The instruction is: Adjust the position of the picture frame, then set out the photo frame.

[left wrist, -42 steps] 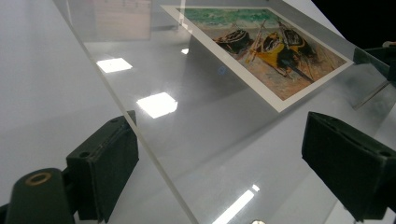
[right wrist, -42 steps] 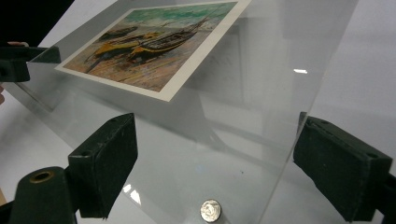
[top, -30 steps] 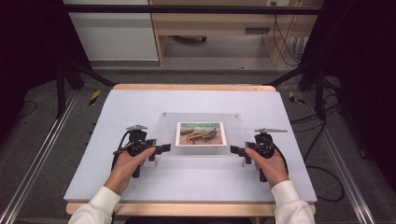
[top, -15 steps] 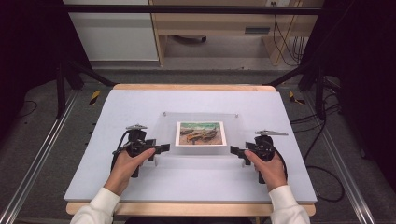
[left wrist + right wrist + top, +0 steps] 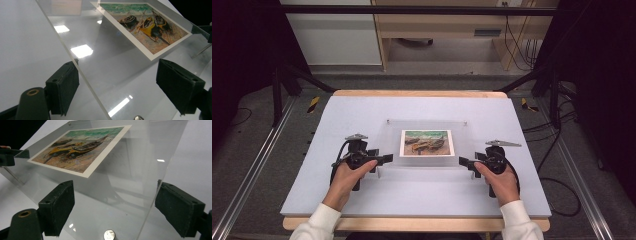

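Acrylic frame [image 5: 427, 145] with a boat print [image 5: 427, 143] lay flat at the middle of the tabletop [image 5: 337, 115], raised a little on small standoffs. My left tool [image 5: 384, 159] sat at the frame's near left corner and my right tool [image 5: 463, 162] at its near right corner, each pointing inward toward the other.

From the left gripper view, the frame's [image 5: 105, 65] clear edge ran up between the two black pads [image 5: 63, 87], close to the left one, with a gap on the far side; the jaws stood wide and had just been closing, not yet pressing on the sheet. The print [image 5: 142, 25] lay beyond them.

From the right gripper view, the frame's [image 5: 140, 170] side edge likewise ran between the pads [image 5: 57, 207], nearer the right one; those jaws stood wide too, gripping nothing. A round screw head [image 5: 109, 235] showed low between them.

Both hands rested low on the tabletop, left hand [image 5: 348, 176] and right hand [image 5: 501, 181] wrapped around the handles, forearms coming in from the near edge in white sleeves.
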{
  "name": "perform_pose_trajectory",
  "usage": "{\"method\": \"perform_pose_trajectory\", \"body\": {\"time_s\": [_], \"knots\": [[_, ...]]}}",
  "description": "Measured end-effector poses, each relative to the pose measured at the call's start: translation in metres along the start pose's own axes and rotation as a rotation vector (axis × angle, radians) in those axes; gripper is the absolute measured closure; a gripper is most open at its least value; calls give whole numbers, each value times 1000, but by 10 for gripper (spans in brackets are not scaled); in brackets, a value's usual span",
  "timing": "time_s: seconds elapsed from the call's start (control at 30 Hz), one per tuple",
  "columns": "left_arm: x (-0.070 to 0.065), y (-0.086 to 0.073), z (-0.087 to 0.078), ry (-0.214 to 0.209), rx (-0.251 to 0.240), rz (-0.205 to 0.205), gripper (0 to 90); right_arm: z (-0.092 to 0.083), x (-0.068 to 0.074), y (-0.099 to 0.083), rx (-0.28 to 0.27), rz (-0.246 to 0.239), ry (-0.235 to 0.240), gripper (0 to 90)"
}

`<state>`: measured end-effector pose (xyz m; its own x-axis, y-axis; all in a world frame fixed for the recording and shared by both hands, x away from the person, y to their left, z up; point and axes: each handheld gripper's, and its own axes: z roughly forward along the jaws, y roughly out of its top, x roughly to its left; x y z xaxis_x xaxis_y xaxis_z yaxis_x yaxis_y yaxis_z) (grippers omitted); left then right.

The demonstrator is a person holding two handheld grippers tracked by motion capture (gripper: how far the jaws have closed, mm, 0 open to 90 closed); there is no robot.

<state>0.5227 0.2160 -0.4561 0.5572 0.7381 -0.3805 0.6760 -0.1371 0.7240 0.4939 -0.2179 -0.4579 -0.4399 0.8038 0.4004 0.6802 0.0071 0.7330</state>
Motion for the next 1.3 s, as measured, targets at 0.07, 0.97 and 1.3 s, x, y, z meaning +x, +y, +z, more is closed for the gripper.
{"method": "perform_pose_trajectory", "body": {"time_s": [0.07,0.97,1.3], "knots": [[-1,-1,-1,5,-5,5,182,0,0,0,3,-4,-1,165],[-21,-10,-24,70,-50,92,307,-19,19,-7,-22,-134,-66,221],[-23,-14,-30,75,-62,99,351,-23,21,-10,-32,-153,-77,265]]}}
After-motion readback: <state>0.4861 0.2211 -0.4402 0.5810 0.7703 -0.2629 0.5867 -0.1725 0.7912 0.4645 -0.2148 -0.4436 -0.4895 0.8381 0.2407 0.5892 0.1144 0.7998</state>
